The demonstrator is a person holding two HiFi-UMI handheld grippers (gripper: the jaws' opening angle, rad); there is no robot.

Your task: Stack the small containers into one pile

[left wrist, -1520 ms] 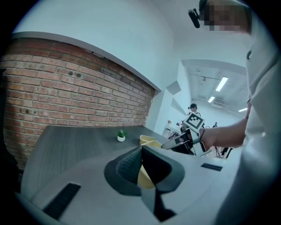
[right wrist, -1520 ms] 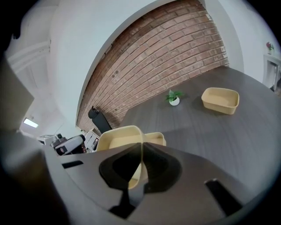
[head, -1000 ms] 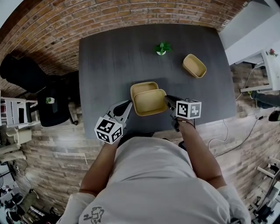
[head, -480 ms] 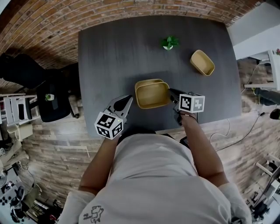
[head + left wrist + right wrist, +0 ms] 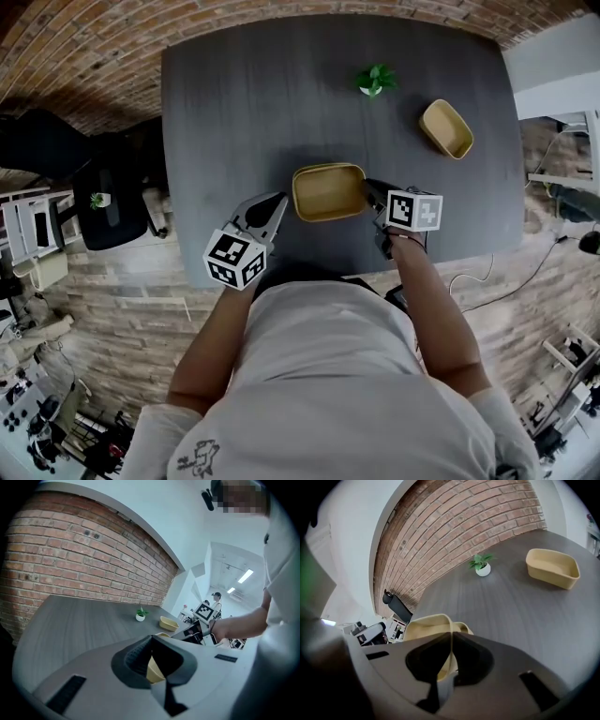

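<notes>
A tan container (image 5: 328, 192) sits near the front of the dark table (image 5: 234, 112), over a second one whose rim (image 5: 463, 628) peeks out behind it. I cannot tell whether it is fully nested. My right gripper (image 5: 367, 187) is shut on its right rim (image 5: 426, 623). My left gripper (image 5: 278, 200) is at its left rim, jaws closed with tan wall (image 5: 153, 670) between them. A third container (image 5: 446, 128) lies alone at the back right, also in the right gripper view (image 5: 552, 567).
A small potted plant (image 5: 376, 81) stands at the back of the table, left of the lone container. A black chair (image 5: 108, 202) is off the table's left side. The table's front edge runs just below both grippers.
Both grippers carried the held container away from me and over the one behind it, so the two outlines now nearly coincide.
</notes>
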